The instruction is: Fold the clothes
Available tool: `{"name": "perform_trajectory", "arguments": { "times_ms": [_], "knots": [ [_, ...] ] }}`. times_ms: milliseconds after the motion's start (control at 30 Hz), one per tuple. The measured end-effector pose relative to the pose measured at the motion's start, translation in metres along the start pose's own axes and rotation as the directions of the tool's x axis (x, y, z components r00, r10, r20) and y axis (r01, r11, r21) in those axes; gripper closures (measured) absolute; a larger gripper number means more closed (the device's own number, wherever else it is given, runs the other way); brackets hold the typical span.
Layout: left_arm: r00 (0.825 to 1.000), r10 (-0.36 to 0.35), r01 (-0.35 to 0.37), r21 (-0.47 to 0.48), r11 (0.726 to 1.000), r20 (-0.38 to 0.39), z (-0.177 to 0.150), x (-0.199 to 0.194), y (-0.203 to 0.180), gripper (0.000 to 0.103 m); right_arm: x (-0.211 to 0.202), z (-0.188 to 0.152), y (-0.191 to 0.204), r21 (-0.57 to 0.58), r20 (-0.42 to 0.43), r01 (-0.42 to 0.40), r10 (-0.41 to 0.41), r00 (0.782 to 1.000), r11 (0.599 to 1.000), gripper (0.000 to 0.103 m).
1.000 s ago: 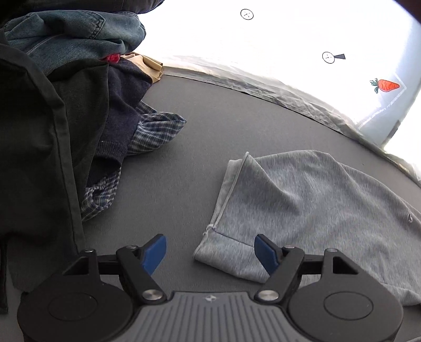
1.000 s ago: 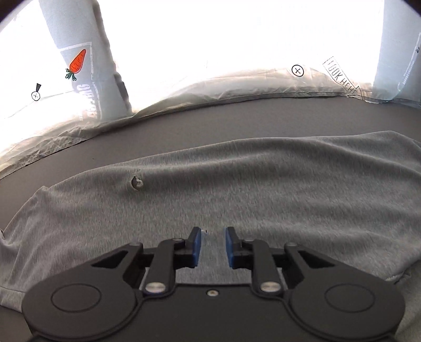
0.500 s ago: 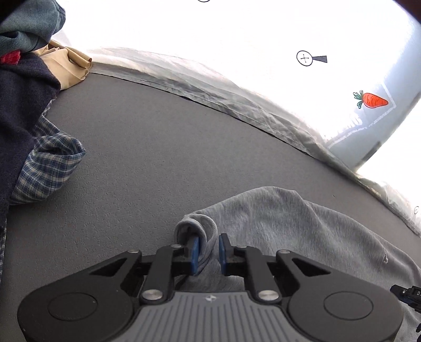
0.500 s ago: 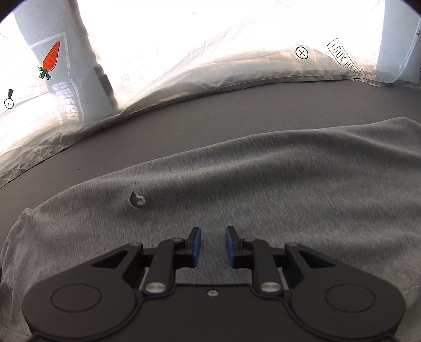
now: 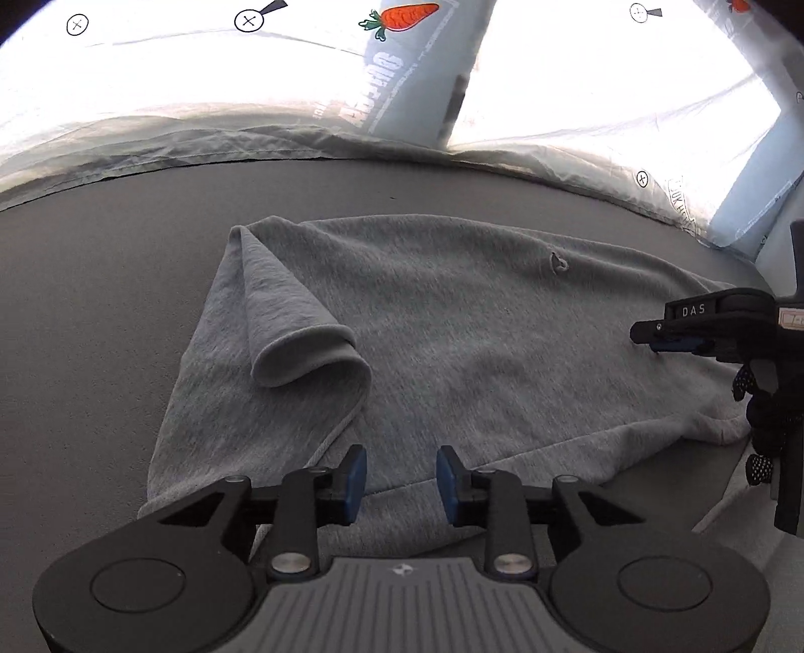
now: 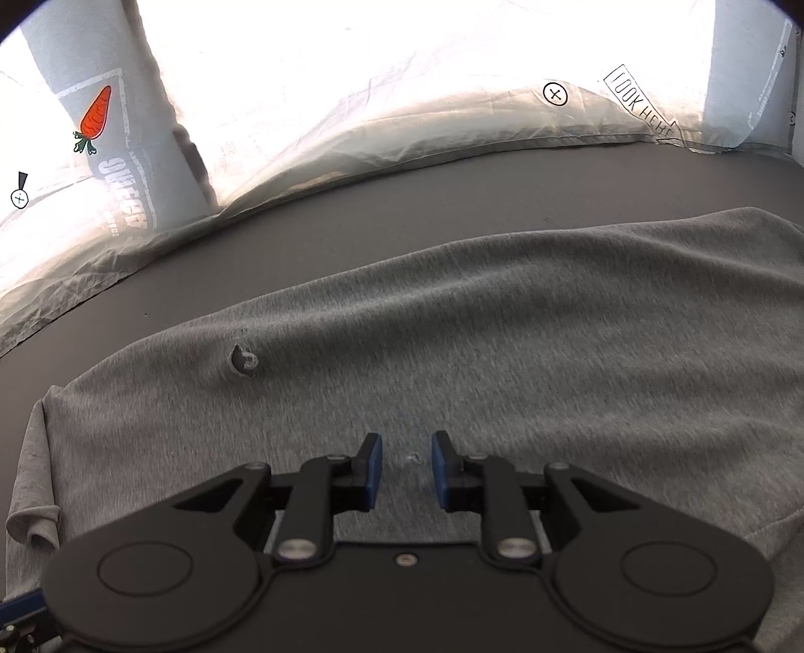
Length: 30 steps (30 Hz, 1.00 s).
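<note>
A grey knit garment lies spread on the dark grey table. Its left end is folded over onto itself in a loose flap. A small hole shows near its far edge. My left gripper is open and empty, just above the garment's near edge. My right gripper is partly open and empty, low over the middle of the garment; it also shows at the right in the left wrist view. The hole shows in the right wrist view.
A crinkled translucent sheet with a carrot print and round marks runs along the table's far edge. It shows in the right wrist view too. Bare table lies left of the garment.
My left gripper had shut on the garment's left end, carried it over onto the garment, then opened and let it go. The clothes pile has left its view. My right gripper has barely moved.
</note>
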State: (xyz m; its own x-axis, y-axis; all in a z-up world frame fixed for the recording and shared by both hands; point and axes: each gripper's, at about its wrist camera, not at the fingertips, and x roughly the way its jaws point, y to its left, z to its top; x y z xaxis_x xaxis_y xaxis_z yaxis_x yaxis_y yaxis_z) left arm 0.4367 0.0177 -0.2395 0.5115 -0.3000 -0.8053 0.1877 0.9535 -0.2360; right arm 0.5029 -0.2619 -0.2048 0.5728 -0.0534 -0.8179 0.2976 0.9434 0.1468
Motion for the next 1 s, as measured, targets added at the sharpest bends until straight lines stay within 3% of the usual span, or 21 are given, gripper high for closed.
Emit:
{"name": "perform_trajectory", "arguments": {
  "times_ms": [100,200,400,600,767,833,933,1000],
  "knots": [
    [0.997,0.056,-0.048,-0.146,0.988,0.054,0.009,-0.010,0.027,0.060,0.001,-0.001,0.002,-0.005,0.005,-0.001,0.001,1.000,1.000,0.075],
    [0.994,0.085,-0.069,-0.214,0.974,0.069,0.022,-0.007,0.045,0.059,0.002,-0.002,0.006,-0.027,0.012,0.009,-0.008,1.000,1.000,0.072],
    [0.996,0.033,-0.016,-0.187,0.982,0.085,0.042,0.009,0.043,0.058,0.002,-0.004,0.010,-0.064,0.020,0.020,-0.019,1.000,0.998,0.071],
    [0.998,0.002,0.012,-0.202,0.979,0.069,0.051,0.026,0.039,0.060,0.003,-0.005,0.013,-0.075,0.025,0.027,-0.025,0.999,0.997,0.071],
    [0.994,-0.057,0.078,-0.244,0.967,0.092,0.051,0.021,0.045,0.059,0.004,-0.005,0.018,-0.100,0.032,0.042,-0.039,0.999,0.994,0.069],
    [0.995,-0.044,0.067,-0.253,0.965,0.094,0.050,0.022,0.045,0.059,0.005,-0.005,0.020,-0.107,0.035,0.045,-0.042,0.999,0.993,0.066],
    [0.997,0.021,0.001,-0.272,0.962,0.077,0.049,0.028,0.047,0.064,0.005,-0.004,0.020,-0.112,0.035,0.048,-0.044,0.998,0.993,0.066],
    [0.996,0.046,-0.022,-0.298,0.954,0.076,0.050,0.029,0.053,0.089,0.005,-0.004,0.019,-0.107,0.033,0.042,-0.038,0.999,0.993,0.066]
  ]
}}
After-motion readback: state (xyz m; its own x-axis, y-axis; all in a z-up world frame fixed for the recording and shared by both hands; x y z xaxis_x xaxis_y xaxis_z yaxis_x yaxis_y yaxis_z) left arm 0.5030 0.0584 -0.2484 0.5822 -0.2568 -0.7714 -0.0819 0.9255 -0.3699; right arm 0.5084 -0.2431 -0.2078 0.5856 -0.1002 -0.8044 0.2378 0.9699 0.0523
